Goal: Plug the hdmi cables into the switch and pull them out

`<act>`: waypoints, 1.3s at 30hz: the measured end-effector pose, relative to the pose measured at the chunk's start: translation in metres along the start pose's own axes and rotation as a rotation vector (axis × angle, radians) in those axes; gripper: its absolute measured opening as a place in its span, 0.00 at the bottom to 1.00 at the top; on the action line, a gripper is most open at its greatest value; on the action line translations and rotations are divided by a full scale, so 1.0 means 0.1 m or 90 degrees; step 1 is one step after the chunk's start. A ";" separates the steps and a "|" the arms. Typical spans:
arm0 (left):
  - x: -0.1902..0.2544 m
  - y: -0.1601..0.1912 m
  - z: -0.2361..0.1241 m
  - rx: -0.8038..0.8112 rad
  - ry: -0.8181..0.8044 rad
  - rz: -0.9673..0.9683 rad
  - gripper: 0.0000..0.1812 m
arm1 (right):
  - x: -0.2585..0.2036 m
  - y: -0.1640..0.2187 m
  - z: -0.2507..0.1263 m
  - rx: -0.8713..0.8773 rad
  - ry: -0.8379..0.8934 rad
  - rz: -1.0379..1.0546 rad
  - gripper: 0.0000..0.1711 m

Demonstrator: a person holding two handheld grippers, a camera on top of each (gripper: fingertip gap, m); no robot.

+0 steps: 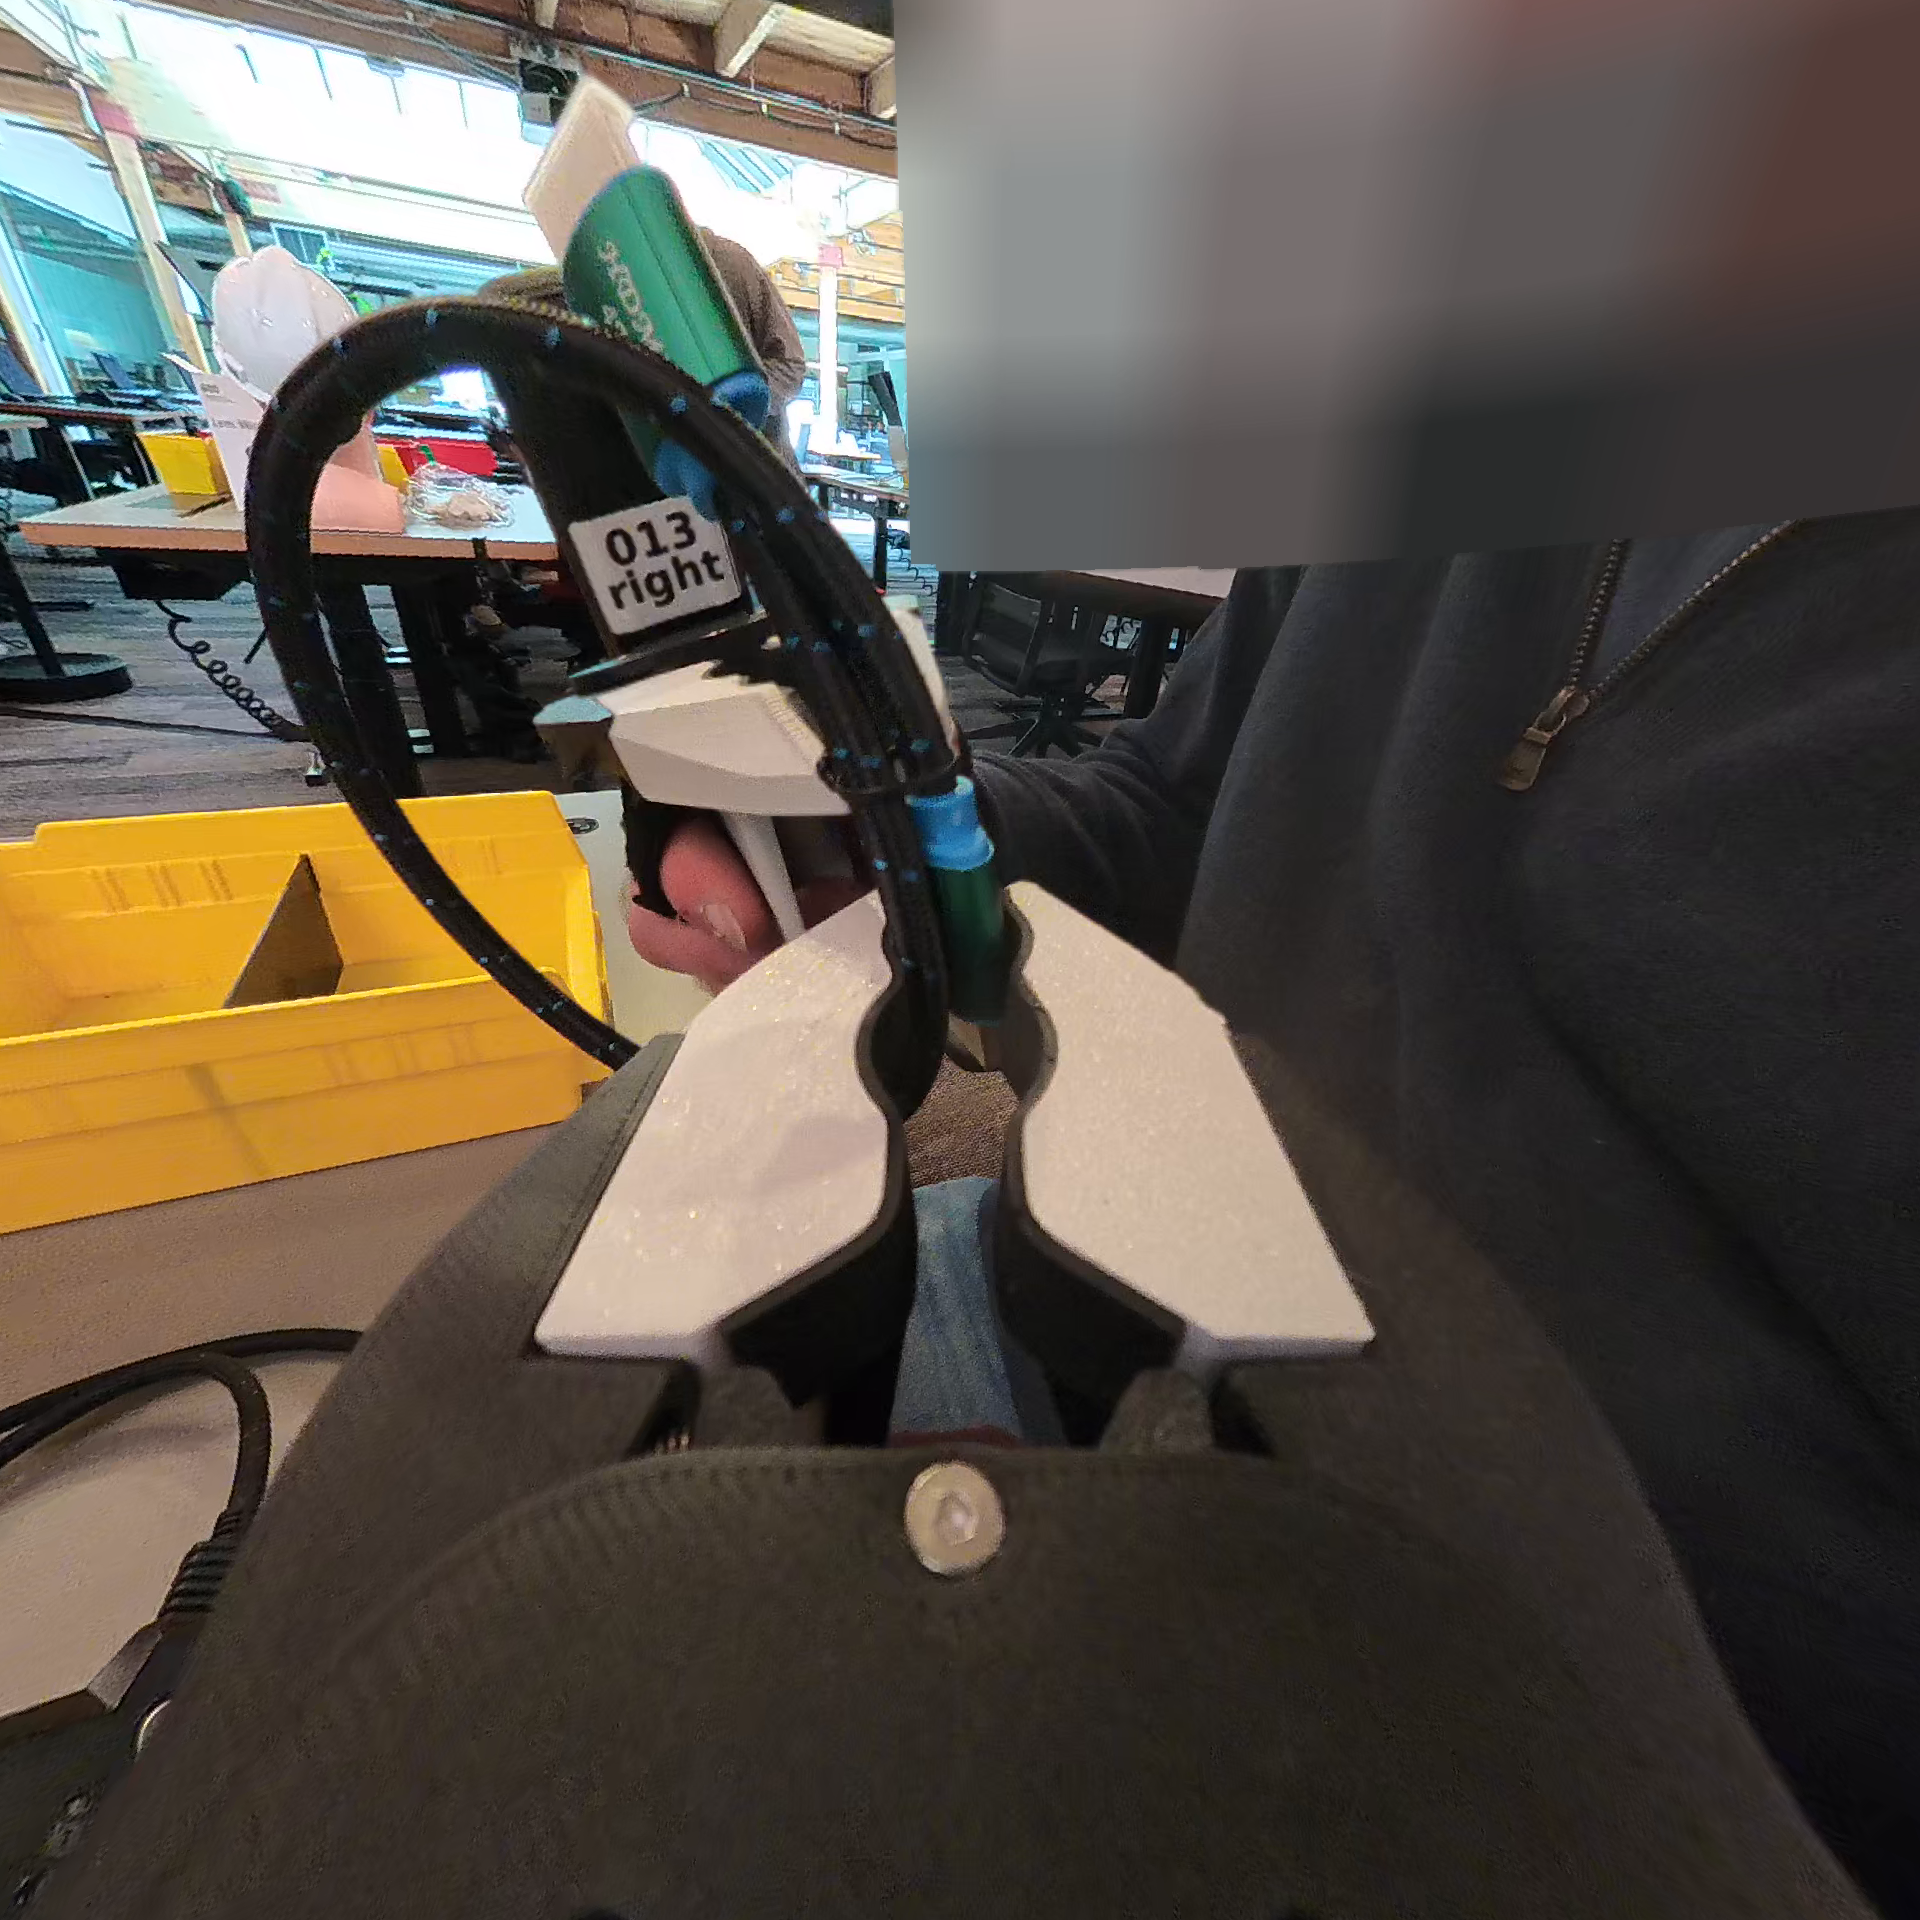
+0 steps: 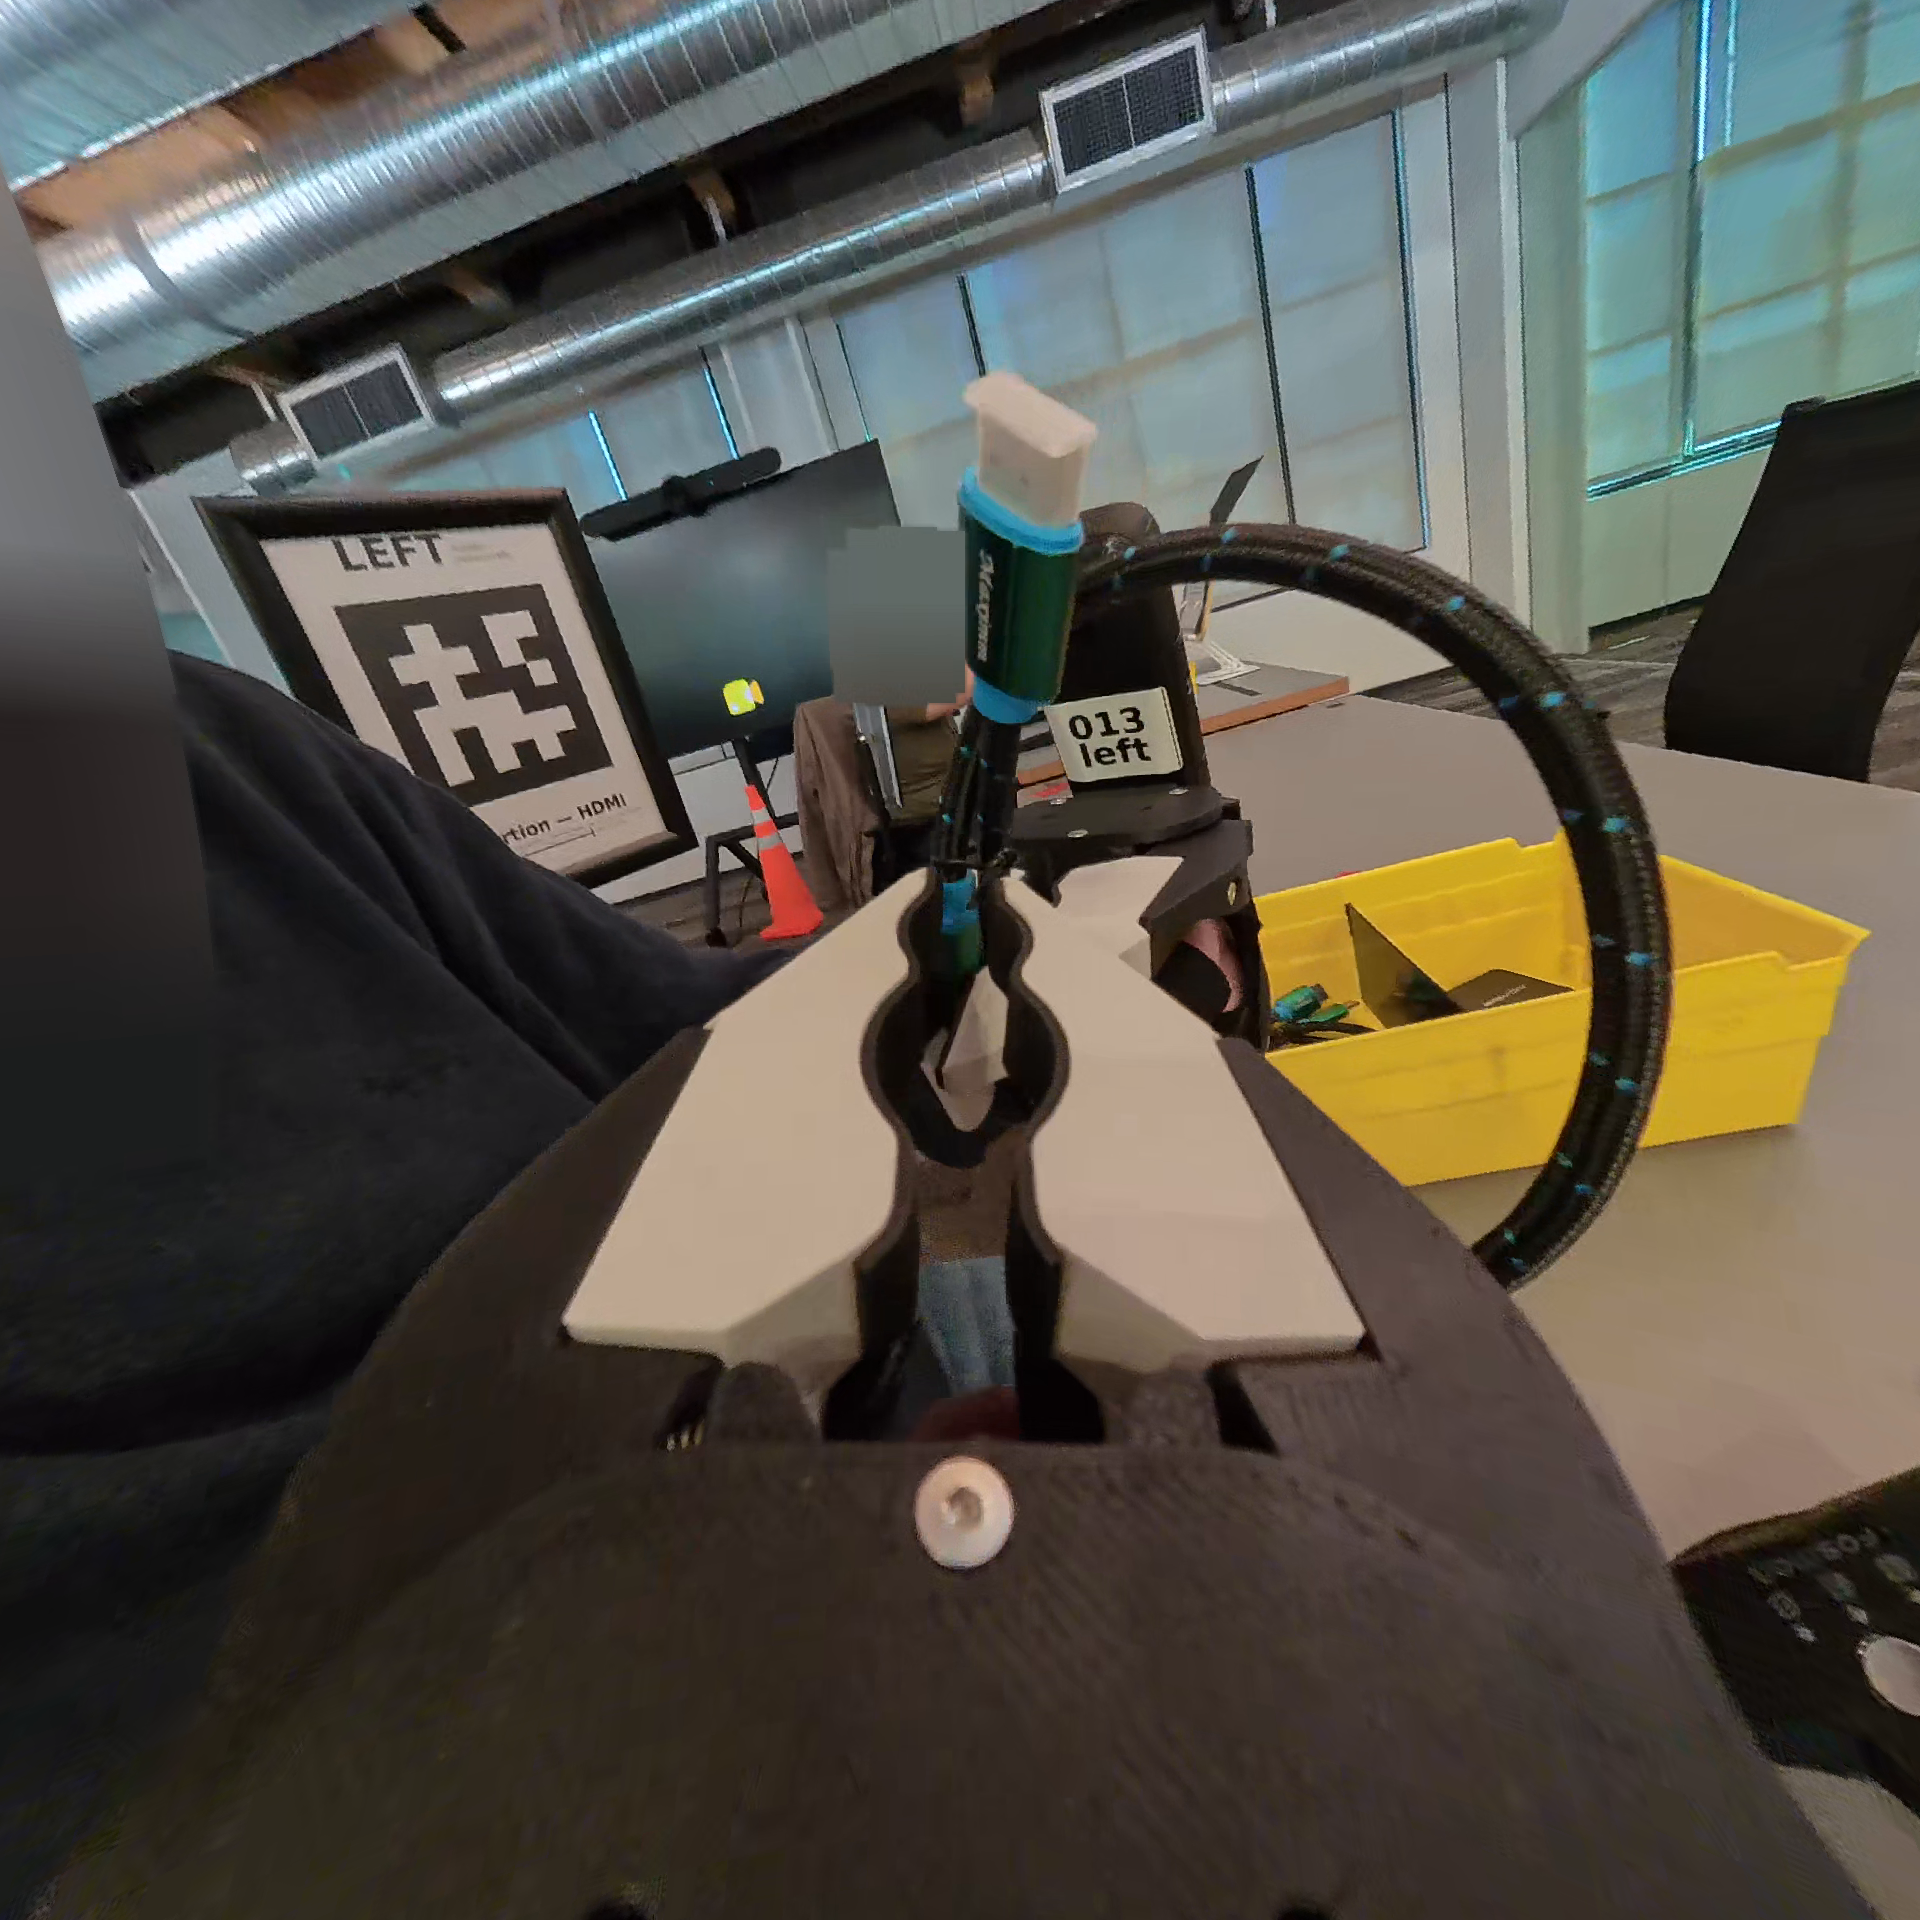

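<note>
Between our 2 grippers, left gripper and right gripper both pinch the looped cable's lower plug, capped plug pointing up.

An open-plan office or lab: above the grey worktable run bare silver ducts, behind it tall windows, a monitor and desks.

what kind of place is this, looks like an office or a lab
Likely an open-plan workshop or lab office: exposed metal ducts overhead, rows of desks and office chairs, plus a large monitor on a stand beside an orange traffic cone.
</note>
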State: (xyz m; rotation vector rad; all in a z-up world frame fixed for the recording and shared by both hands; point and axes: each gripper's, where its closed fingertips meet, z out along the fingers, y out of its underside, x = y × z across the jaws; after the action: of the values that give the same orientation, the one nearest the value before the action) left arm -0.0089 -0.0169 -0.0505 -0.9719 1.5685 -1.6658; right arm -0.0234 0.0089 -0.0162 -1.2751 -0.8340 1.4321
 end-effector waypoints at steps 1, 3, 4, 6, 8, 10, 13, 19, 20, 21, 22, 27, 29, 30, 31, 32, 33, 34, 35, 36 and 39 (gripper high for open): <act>0.00 0.00 0.00 -0.001 -0.001 0.001 0.07 | 0.01 0.01 0.00 0.001 0.003 0.003 0.02; 0.00 0.02 0.02 -0.009 -0.003 0.005 0.07 | 0.02 0.03 -0.01 -0.002 0.005 0.013 0.00; 0.00 0.02 0.02 -0.010 -0.004 0.006 0.07 | 0.03 0.04 -0.01 -0.001 0.006 0.018 0.00; -0.01 0.02 0.02 -0.012 -0.006 0.009 0.07 | 0.04 0.05 -0.02 -0.002 0.012 0.017 0.00; 0.00 0.03 0.03 -0.015 -0.005 0.010 0.07 | 0.03 0.06 -0.04 -0.019 0.026 -0.015 0.00; 0.01 0.02 0.05 -0.014 0.000 0.007 0.07 | 0.05 0.07 -0.05 -0.050 0.053 -0.072 0.00; 0.01 0.03 0.07 -0.007 0.003 -0.005 0.07 | 0.09 0.09 -0.10 -0.126 0.108 -0.191 0.00; -0.02 0.07 0.10 -0.012 0.002 -0.015 0.07 | 0.10 0.07 -0.20 -0.234 0.190 -0.381 0.00; -0.03 0.06 0.10 -0.003 0.003 -0.025 0.07 | 0.11 0.08 -0.21 -0.243 0.201 -0.392 0.00; -0.06 0.05 0.09 0.005 0.002 -0.037 0.07 | 0.13 0.08 -0.22 -0.245 0.208 -0.388 0.00; -0.08 0.04 0.07 0.014 -0.001 -0.046 0.07 | 0.15 0.06 -0.23 -0.239 0.215 -0.378 0.00; -0.38 0.06 -0.02 -0.006 -0.128 -0.042 0.13 | 0.39 0.06 -0.33 -0.215 0.293 -0.299 0.00; -0.54 0.10 -0.06 -0.054 -0.225 -0.001 0.23 | 0.50 0.07 -0.38 -0.214 0.324 -0.274 0.00; -0.63 0.11 -0.09 -0.079 -0.282 0.033 0.28 | 0.54 0.07 -0.40 -0.210 0.336 -0.263 0.00; -0.70 0.12 -0.12 -0.113 -0.337 0.073 0.32 | 0.57 0.07 -0.42 -0.206 0.347 -0.251 0.00; -0.77 0.13 -0.16 -0.155 -0.395 0.122 0.32 | 0.60 0.08 -0.43 -0.204 0.358 -0.243 0.00; -0.84 0.11 -0.19 -0.190 -0.454 0.174 0.34 | 0.63 0.08 -0.44 -0.204 0.369 -0.239 0.00; -0.85 0.11 -0.19 -0.225 -0.486 0.215 0.34 | 0.65 0.10 -0.44 -0.205 0.373 -0.232 0.00; -0.88 0.14 -0.17 -0.264 -0.515 0.241 0.33 | 0.66 0.10 -0.43 -0.204 0.375 -0.226 0.00; -0.93 0.15 -0.19 -0.297 -0.555 0.261 0.32 | 0.66 0.11 -0.42 -0.203 0.377 -0.224 0.00; -0.98 0.17 -0.20 -0.329 -0.605 0.278 0.22 | 0.67 0.14 -0.41 -0.218 0.396 -0.245 0.00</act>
State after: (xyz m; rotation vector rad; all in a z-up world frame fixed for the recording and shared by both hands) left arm 0.0243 0.0750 -0.0757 -1.2841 1.3692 -0.3536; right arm 0.0169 0.0648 -0.0564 -1.5919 -0.8459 0.5453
